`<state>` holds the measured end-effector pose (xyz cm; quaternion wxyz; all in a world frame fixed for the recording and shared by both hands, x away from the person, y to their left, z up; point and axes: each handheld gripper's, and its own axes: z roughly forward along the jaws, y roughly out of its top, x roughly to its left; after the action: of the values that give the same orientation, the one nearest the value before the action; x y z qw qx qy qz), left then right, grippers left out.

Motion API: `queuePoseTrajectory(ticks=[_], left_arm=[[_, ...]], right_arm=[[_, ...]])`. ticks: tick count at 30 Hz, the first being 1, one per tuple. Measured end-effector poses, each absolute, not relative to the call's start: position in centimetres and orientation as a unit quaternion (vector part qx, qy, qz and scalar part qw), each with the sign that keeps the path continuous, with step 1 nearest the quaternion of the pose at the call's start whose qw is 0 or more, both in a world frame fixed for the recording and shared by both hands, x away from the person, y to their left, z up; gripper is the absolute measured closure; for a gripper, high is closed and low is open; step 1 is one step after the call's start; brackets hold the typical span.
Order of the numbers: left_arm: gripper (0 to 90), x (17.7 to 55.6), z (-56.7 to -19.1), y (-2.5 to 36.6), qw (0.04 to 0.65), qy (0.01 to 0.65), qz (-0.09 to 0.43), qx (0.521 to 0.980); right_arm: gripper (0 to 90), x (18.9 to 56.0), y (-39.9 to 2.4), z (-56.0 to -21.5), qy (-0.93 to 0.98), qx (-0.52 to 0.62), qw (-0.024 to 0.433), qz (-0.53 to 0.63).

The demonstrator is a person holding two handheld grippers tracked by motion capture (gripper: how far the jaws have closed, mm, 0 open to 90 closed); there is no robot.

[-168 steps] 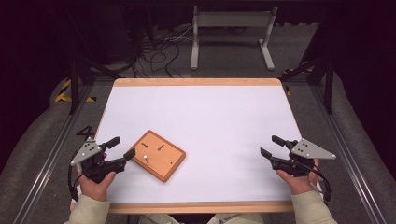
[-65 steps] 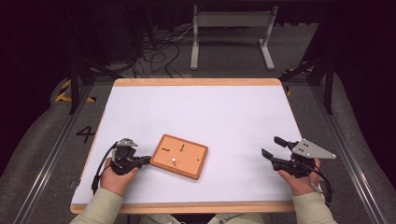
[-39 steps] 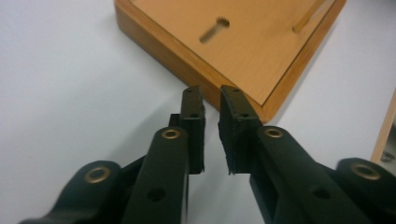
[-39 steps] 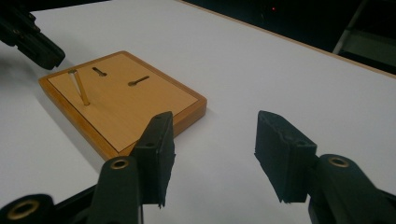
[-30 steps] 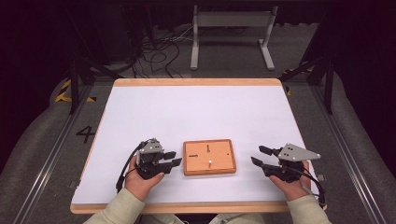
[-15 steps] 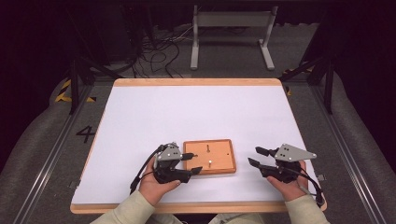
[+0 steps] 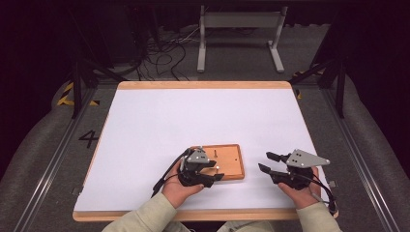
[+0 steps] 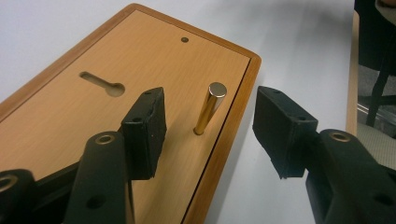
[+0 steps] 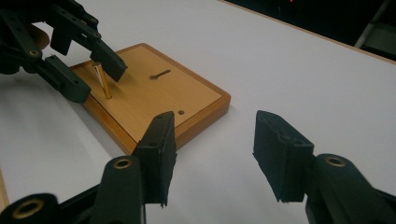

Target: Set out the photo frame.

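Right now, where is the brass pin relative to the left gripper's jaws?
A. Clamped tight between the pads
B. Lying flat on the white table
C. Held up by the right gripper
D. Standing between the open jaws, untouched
D: the brass pin stands upright in the wooden board, with the left gripper open around it and gaps on both sides.

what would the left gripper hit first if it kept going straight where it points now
Most likely the brass pin standing upright in the wooden board: it sits between the left gripper's open jaws, untouched, though depth is unclear.

We note a white table (image 7: 193,116) with a wood rim. 1 wooden board (image 7: 229,162) lies flat near its front edge.
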<state>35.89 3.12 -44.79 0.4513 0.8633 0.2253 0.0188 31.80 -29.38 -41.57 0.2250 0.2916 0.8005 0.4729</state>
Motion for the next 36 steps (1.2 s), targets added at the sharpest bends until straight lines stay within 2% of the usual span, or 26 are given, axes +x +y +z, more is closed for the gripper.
queuePoseTrajectory(ticks=[5,7,9,10,16,21,25,31,36], left_arm=[[62.0,36.3,-44.9,3.0,0.456,0.238,0.031,0.857],[69.1,36.3,-44.9,3.1,0.462,0.231,0.032,0.856],[81.6,35.9,-44.9,2.9,0.462,0.209,0.043,0.861],[82.8,35.7,-44.8,2.8,0.458,0.200,0.058,0.864],[83.6,35.5,-44.8,2.8,0.452,0.186,0.077,0.869],[83.7,34.8,-44.8,2.5,0.436,0.144,0.125,0.879],[83.6,34.5,-44.9,2.5,0.433,0.121,0.145,0.881],[83.5,33.1,-44.9,2.2,0.414,0.059,0.209,0.884],[83.5,32.5,-45.0,2.2,0.404,0.027,0.237,0.883]], right_arm=[[49.2,31.8,-29.4,-41.6,0.800,0.293,0.225,0.473],[49.2,31.8,-29.4,-41.6,0.801,0.292,0.226,0.472],[49.2,31.8,-29.4,-41.6,0.800,0.292,0.226,0.472],[49.2,31.8,-29.4,-41.6,0.801,0.292,0.226,0.472],[49.1,31.8,-29.4,-41.6,0.800,0.291,0.227,0.474],[48.8,31.7,-29.4,-41.6,0.799,0.290,0.228,0.474],[48.6,31.7,-29.4,-41.6,0.799,0.289,0.231,0.474],[48.6,31.8,-29.4,-41.5,0.800,0.288,0.231,0.473],[48.8,31.7,-29.3,-41.5,0.801,0.288,0.230,0.473]])
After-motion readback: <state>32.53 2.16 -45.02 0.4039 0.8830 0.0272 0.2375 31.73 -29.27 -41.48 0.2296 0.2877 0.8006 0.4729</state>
